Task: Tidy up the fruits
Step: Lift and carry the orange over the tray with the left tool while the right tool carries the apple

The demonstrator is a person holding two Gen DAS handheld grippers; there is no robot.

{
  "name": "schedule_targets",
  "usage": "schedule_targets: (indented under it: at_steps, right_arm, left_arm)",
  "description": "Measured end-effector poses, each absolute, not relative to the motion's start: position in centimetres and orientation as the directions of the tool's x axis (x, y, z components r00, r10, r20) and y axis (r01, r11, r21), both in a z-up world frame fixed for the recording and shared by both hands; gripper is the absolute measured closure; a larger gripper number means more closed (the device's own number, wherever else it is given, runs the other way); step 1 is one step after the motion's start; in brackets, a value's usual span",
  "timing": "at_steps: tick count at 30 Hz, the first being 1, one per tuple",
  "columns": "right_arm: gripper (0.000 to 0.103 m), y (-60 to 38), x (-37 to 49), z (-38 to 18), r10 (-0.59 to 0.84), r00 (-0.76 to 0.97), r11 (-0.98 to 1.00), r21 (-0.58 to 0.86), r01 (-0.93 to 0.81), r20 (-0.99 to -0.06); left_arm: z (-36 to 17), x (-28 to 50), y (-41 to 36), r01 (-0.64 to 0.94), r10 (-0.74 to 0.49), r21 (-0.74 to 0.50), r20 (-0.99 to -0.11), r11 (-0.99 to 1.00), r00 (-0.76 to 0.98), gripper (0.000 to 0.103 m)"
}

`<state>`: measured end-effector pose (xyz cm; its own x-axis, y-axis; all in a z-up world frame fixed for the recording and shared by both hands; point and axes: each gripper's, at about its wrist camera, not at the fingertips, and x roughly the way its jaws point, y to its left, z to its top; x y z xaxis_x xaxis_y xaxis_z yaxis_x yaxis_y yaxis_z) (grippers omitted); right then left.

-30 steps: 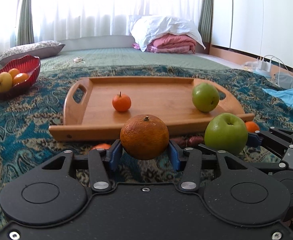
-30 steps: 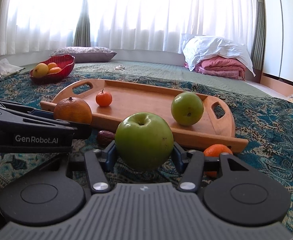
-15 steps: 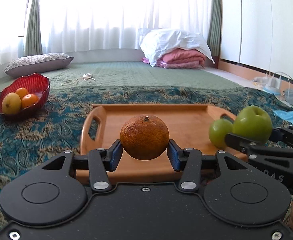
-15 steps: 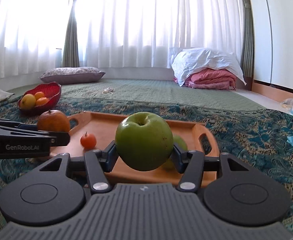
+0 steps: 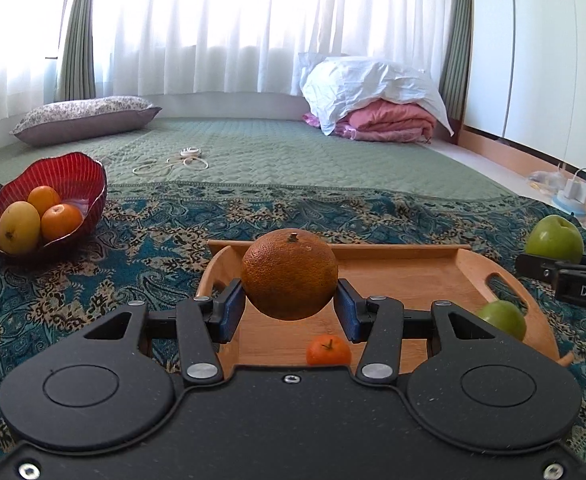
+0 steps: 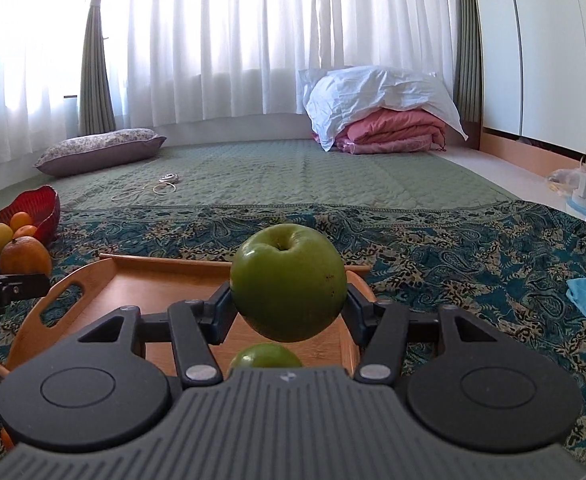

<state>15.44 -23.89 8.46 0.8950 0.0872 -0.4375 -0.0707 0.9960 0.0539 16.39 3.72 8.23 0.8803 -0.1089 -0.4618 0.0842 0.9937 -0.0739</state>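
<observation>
My left gripper [image 5: 289,312] is clamped on the big orange [image 5: 289,274], stem end up, held above the wooden tray [image 5: 405,276]. My right gripper [image 6: 287,308] grips the green apple [image 6: 288,282] — stem dimple upward, tipped slightly away — over a second green apple [image 6: 265,357] lying on the tray. Neither fruit has a clear long axis.

Home bedroom, quilted floor mat [image 5: 293,160], pillow [image 5: 85,118], folded bedding [image 6: 389,128], sheer curtains [image 6: 253,40], wardrobe doors [image 5: 553,48]
</observation>
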Motion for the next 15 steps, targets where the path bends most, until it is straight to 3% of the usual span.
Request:
schedule_targets:
  at_steps: [15]
  right_arm:
    - [0.044, -25.9, 21.0, 5.6, 0.11, 0.821, 0.988, 0.152, -0.029, -0.561]
  left_arm:
    - [4.8, 21.5, 5.0, 0.05, -0.099, -0.102, -0.573, 0.994, 0.813, 0.057]
